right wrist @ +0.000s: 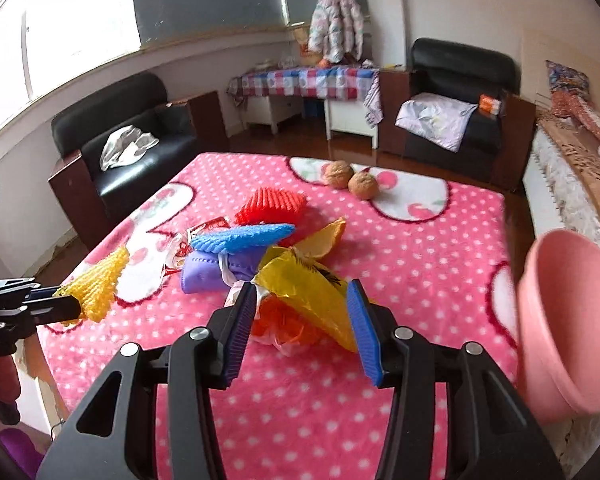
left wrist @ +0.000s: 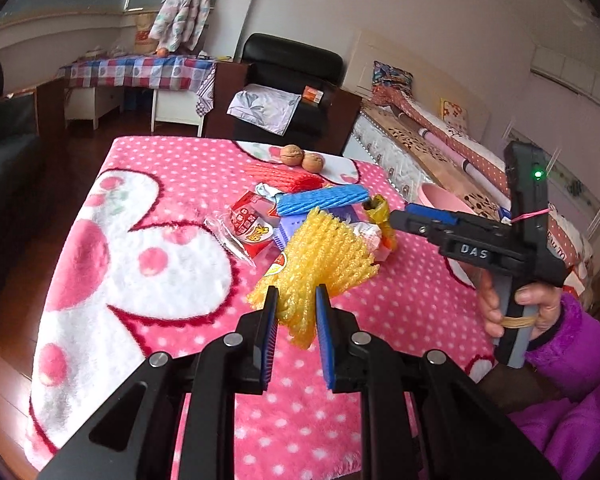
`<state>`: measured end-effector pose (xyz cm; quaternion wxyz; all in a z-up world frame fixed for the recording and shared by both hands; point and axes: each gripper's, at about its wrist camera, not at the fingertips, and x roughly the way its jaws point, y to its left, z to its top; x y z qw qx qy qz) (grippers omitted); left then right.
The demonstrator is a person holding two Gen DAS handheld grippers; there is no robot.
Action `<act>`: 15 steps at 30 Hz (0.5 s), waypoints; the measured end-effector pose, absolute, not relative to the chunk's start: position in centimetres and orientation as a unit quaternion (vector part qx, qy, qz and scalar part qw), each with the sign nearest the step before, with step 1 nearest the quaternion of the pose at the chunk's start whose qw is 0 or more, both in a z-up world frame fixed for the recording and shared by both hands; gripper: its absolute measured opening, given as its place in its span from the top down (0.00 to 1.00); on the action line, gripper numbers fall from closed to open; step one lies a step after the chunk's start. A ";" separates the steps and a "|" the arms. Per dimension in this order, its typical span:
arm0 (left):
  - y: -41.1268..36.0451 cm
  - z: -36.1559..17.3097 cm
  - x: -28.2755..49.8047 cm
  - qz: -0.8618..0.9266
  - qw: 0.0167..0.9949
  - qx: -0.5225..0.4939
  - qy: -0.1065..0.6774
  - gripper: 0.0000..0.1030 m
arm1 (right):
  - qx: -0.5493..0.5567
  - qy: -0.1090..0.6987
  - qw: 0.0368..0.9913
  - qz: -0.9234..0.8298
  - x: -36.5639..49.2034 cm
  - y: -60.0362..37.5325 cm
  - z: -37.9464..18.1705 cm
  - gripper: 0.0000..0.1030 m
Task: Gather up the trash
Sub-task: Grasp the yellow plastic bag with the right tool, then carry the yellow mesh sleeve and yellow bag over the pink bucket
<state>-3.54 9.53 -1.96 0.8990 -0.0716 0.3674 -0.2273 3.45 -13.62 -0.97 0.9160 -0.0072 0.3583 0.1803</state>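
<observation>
My left gripper [left wrist: 297,300] is shut on a yellow foam fruit net [left wrist: 324,256] and holds it off the pink dotted blanket [left wrist: 160,184]; the right wrist view shows the same net [right wrist: 96,288] at the left gripper's [right wrist: 70,304] tip. My right gripper [right wrist: 302,296] is shut on a crumpled yellow plastic wrapper [right wrist: 308,288], with orange material bunched under it. Behind lie a blue foam net [right wrist: 240,240], a red foam net [right wrist: 268,206], a purple packet [right wrist: 204,276] and a red-and-white snack wrapper [left wrist: 248,224]. A pink bin [right wrist: 568,328] stands at the right.
Two walnuts [right wrist: 350,180] lie near the table's far edge. Black armchairs [right wrist: 128,140] stand beyond the table on the left and at the back right. A bed [left wrist: 440,148] runs along the right side. A hand in a purple sleeve [left wrist: 572,344] holds the right gripper's handle.
</observation>
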 end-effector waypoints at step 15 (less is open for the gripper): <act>8.3 -2.0 -2.5 -0.232 0.896 -0.075 0.371 0.83 | 0.056 0.365 0.913 0.173 4.8 -16.0 -1.4 0.86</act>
